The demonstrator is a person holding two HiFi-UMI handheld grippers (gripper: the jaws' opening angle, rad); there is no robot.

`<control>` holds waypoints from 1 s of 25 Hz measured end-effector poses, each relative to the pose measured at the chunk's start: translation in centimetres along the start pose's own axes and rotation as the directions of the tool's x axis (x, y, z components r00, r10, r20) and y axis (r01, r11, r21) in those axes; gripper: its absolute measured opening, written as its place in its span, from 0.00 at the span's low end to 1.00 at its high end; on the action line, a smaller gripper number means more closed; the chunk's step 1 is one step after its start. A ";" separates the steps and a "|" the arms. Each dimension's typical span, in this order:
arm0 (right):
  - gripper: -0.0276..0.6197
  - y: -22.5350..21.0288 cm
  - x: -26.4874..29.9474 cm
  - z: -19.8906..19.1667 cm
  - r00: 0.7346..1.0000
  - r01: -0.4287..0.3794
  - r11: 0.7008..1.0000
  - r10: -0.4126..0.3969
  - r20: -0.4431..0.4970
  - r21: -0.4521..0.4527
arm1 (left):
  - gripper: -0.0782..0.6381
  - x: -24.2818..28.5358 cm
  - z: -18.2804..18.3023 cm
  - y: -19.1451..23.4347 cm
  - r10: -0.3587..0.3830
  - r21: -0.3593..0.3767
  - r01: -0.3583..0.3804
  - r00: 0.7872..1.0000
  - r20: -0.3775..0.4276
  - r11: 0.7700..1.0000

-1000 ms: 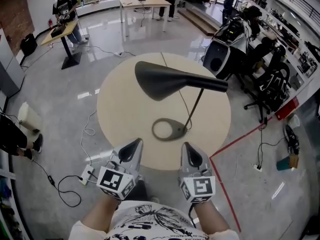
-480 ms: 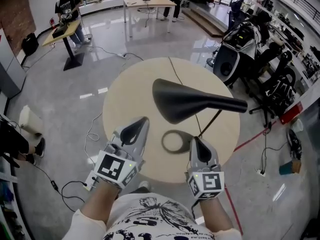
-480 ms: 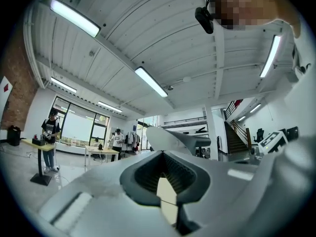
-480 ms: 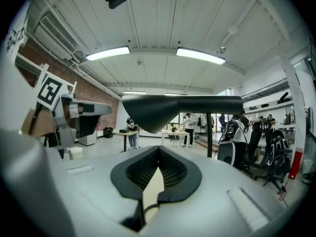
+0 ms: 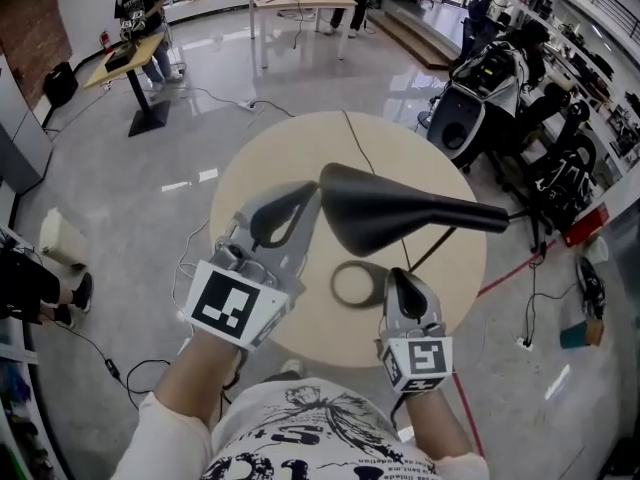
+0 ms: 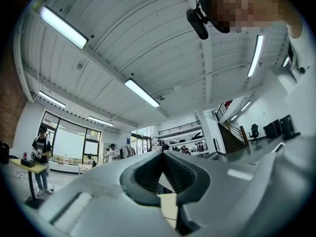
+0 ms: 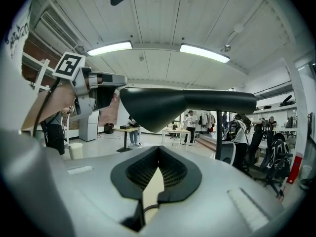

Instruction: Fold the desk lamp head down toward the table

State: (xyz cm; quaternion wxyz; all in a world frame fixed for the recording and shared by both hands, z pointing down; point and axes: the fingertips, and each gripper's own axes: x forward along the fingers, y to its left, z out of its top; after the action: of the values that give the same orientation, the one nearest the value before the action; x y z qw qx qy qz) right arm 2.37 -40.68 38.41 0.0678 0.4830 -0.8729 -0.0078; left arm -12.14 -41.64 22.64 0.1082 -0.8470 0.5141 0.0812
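Room: we log a bright workshop hall with a glossy grey floor; a round pale table (image 5: 250, 188) lies below both grippers.
Background: a person (image 5: 140, 8) at a desk far beyond the jaws, and office chairs (image 5: 560, 168) off to the right.
Lamp head (image 5: 380, 213): black cone lying level, well above the tabletop. Its wide end is just beside the left jaw tips; we cannot tell whether they touch.
Lamp stem (image 5: 430, 253): thin and slanted, rising ahead and to the right of the right jaws.
Lamp base (image 5: 355, 283): flat ring on the table, just ahead and left of the right jaws.
Left gripper (image 5: 305, 193): held high at head level. In its own view (image 6: 162, 153) we find the jaws pressed together at the tips, nothing between them, a strip of table showing below; the lamp does not appear there.
Right gripper (image 5: 397, 276): low, near the base. Its own view (image 7: 158, 148) shows the jaws meeting at the tips with nothing held.
Right gripper view only: the head's underside (image 7: 168, 105) straight above the jaws, the stem (image 7: 218, 132) to the right, and the left gripper's marker cube (image 7: 69, 64) up and to the left.
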 end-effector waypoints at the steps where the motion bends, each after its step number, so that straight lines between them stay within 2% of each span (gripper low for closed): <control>1: 0.06 0.0 0.0 0.0 1.000 -0.001 1.000 0.001 -0.002 -0.001 | 0.11 0.3 0.2 0.1 0.002 0.006 -0.002 1.000 0.004 1.000; 5: 0.06 0.5 0.2 -0.1 1.000 -0.009 1.000 0.009 -0.010 -0.007 | 0.11 0.8 -0.2 0.3 0.001 0.023 -0.001 1.000 -0.013 1.000; 11: 0.06 1.1 0.1 -1.3 0.999 -0.025 1.000 0.024 -0.036 -0.007 | 0.11 0.8 -3.5 -0.2 -0.025 -0.090 0.016 0.995 -0.094 0.996; 25: 0.06 0.1 -1.3 -4.2 0.995 0.013 1.000 -0.010 -0.100 0.029 | 0.11 0.2 -10.4 -2.1 -0.052 -0.182 0.012 0.974 -0.220 0.983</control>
State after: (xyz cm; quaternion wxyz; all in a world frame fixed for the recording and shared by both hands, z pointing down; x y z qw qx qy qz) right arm 3.48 -39.35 42.44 0.1040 0.4887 -0.8658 0.0288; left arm -9.89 -43.64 32.79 -0.0258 -0.8652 0.4999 0.0297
